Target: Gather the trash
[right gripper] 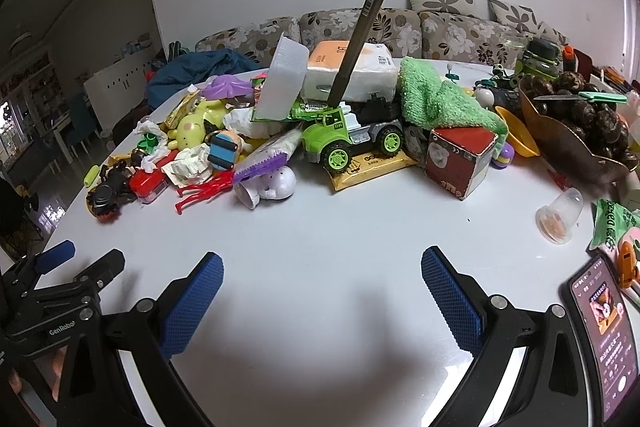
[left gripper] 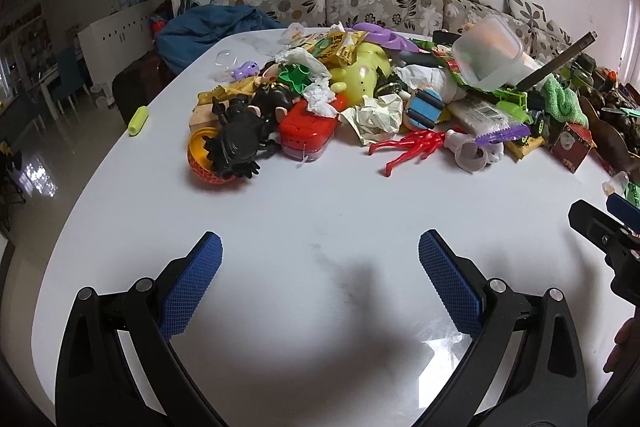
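The left gripper and the right gripper both hang low over the bare near part of the smooth white bench. The jaws of each are wide apart and hold nothing, so I think they are ready to pick a first piece. The left gripper's black arm, seen from the right wrist, reads "GenRobo".

At the right edge lies a black phone with its screen lit; the words are too small to read. Near it a green snack bag has big letters I cannot make out.

Farther off is the heap, toys and trash mixed. The trash sits there: crumpled white paper balls beside a red plastic box. A green toy truck stands on a yellow wrapper. A red cardboard box shows a "CE" mark.
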`<control>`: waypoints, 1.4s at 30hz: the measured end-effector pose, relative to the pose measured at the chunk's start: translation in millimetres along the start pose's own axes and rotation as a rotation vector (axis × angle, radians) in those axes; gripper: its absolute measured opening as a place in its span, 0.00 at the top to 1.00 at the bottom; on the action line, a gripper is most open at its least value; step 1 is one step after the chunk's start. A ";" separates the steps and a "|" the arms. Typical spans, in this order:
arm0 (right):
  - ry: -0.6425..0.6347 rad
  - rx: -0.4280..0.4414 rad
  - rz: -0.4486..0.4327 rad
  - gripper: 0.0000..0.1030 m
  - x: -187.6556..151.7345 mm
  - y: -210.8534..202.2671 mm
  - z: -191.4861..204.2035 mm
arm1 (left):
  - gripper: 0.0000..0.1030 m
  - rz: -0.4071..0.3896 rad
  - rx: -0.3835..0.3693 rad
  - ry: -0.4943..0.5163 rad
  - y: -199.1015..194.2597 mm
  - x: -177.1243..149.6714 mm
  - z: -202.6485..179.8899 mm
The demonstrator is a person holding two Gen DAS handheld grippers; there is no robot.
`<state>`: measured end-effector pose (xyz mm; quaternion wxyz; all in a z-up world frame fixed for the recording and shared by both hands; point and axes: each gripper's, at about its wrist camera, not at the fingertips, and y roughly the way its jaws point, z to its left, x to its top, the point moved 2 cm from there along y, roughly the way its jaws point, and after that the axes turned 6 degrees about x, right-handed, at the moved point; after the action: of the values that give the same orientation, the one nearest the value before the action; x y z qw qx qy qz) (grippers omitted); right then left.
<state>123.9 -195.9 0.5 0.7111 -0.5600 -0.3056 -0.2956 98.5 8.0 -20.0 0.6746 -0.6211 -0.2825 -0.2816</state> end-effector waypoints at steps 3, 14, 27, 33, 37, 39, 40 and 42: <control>-0.006 0.001 0.001 0.05 -0.2 -0.2 2.0 | 0.07 -0.007 0.009 0.007 -1.5 0.0 -0.6; -0.006 -0.003 0.002 0.05 0.0 -1.2 3.1 | 0.07 0.000 0.008 0.006 -0.7 -0.1 -0.3; -0.009 0.000 0.004 0.05 -0.7 -1.0 4.1 | 0.07 -0.001 -0.010 -0.025 -1.4 -0.1 6.4; -0.013 -0.001 0.007 0.05 -1.8 -0.3 6.3 | 0.07 -0.003 -0.017 -0.019 -2.5 0.9 5.2; -0.011 -0.003 0.008 0.05 -1.0 -0.6 5.3 | 0.07 -0.002 -0.017 -0.018 -2.8 0.8 4.8; -0.011 -0.002 0.009 0.05 -0.9 -0.6 5.2 | 0.07 0.000 -0.018 -0.019 -3.0 1.0 4.3; -0.012 -0.004 0.008 0.05 -0.9 -0.6 5.3 | 0.07 -0.001 -0.019 -0.018 -3.0 1.0 4.3; -0.012 -0.003 0.009 0.05 -1.0 -0.4 5.3 | 0.07 0.000 -0.019 -0.015 -3.3 1.0 3.5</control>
<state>122.4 -190.7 1.0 0.7097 -0.5643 -0.3069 -0.2894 96.7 11.3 -16.8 0.6666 -0.6294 -0.2849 -0.2798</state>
